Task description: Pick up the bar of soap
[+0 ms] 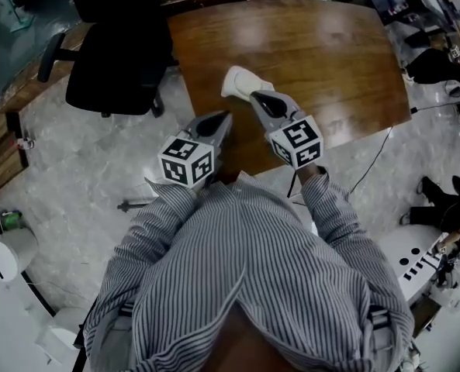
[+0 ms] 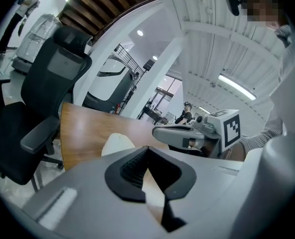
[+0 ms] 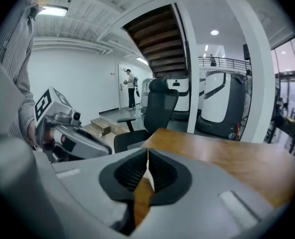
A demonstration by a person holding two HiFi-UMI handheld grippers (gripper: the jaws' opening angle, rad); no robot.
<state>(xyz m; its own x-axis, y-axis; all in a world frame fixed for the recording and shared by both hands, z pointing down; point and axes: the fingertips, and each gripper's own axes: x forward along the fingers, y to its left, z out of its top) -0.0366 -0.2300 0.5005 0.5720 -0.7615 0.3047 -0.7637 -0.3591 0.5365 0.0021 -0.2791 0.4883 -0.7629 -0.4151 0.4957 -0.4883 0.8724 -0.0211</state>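
The bar of soap [image 1: 242, 80] is a pale white lump on the brown wooden table [image 1: 330, 60], near its front edge. In the left gripper view the soap [image 2: 117, 143] shows just past the jaws. My right gripper [image 1: 255, 94] is shut, its tips right at the soap's near side, with nothing between them. My left gripper [image 1: 227, 115] is also shut and empty, a little nearer to me and left of the soap, over the table's edge. In each gripper view the jaws meet at their tips: left gripper [image 2: 147, 148], right gripper [image 3: 147, 151].
A black office chair [image 1: 113, 53] stands on the marble floor left of the table. A black cable [image 1: 373, 161] runs across the floor at the right. People and machines stand far off in the hall.
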